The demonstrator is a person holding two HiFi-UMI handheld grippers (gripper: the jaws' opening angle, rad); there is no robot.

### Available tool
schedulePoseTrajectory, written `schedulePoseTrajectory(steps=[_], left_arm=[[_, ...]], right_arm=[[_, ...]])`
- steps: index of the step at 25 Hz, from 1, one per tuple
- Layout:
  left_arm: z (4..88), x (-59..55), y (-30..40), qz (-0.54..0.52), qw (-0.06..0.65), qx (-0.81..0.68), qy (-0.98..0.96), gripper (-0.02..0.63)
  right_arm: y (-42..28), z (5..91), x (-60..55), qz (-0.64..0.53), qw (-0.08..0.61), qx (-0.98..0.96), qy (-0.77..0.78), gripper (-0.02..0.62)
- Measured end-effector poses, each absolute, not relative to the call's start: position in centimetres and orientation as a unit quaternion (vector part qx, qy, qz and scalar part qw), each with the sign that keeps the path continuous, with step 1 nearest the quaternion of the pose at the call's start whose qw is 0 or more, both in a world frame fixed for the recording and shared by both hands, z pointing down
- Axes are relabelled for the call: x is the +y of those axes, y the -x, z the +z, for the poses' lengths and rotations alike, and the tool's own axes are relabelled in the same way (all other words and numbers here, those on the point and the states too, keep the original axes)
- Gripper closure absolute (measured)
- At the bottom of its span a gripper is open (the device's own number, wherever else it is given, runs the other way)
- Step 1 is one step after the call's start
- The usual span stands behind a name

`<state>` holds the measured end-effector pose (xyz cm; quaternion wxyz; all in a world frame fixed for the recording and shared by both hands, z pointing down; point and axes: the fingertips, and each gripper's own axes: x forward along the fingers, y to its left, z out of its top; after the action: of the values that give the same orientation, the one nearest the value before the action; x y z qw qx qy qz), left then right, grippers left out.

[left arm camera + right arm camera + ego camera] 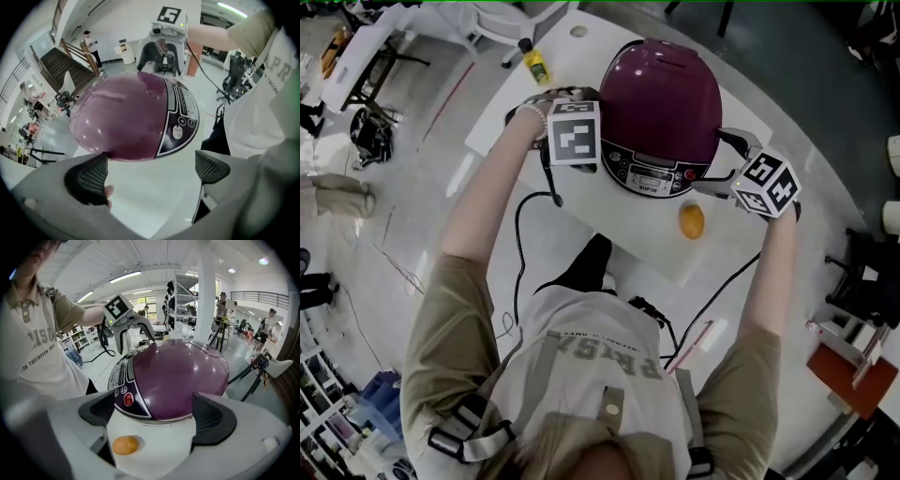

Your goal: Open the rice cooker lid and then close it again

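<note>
A purple rice cooker with a dark control panel stands on the white table, lid down. My left gripper hangs at the cooker's left side, jaws wide apart, only bare tabletop between them; the cooker fills that view just beyond the pads. My right gripper sits at the cooker's right front, jaws also apart and holding nothing, with the cooker past its tips. In the head view both marker cubes flank the cooker: the left gripper, the right gripper.
An orange fruit lies on the table in front of the cooker, and shows as an orange fruit by the right gripper's left jaw. A small yellow bottle stands at the table's far left. Black cables hang off the front edge.
</note>
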<state>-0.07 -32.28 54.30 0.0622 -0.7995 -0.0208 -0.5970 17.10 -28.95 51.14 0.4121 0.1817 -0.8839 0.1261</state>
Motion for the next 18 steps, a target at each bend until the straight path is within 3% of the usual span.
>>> schedulePoseTrajectory(steps=[4, 9, 11, 15, 18], left_arm=[[52.5, -32.6, -0.5, -0.527, 0.045, 0.027, 0.848, 0.014], [47.2, -31.5, -2.0, -0.361, 0.005, 0.102, 0.927, 0.014], [44.7, -30.6, -2.3, -0.283, -0.018, 0.134, 0.950, 0.015], [40.4, -29.3, -1.1, -0.179, 0.002, 0.237, 0.955, 0.020], [36.9, -26.6, 0.0, -0.077, -0.020, 0.288, 0.954, 0.026]], right_arm=[[-17.0, 49.7, -29.1, 0.121, 0.342, -0.904, -0.228, 0.103], [-17.9, 43.1, -29.8, 0.051, 0.169, -0.911, -0.372, 0.106], [-18.1, 41.2, -28.9, 0.020, 0.138, -0.902, -0.409, 0.107], [-17.7, 38.1, -26.1, -0.025, 0.097, -0.884, -0.456, 0.115], [-16.9, 36.4, -23.2, -0.046, 0.064, -0.868, -0.490, 0.193]])
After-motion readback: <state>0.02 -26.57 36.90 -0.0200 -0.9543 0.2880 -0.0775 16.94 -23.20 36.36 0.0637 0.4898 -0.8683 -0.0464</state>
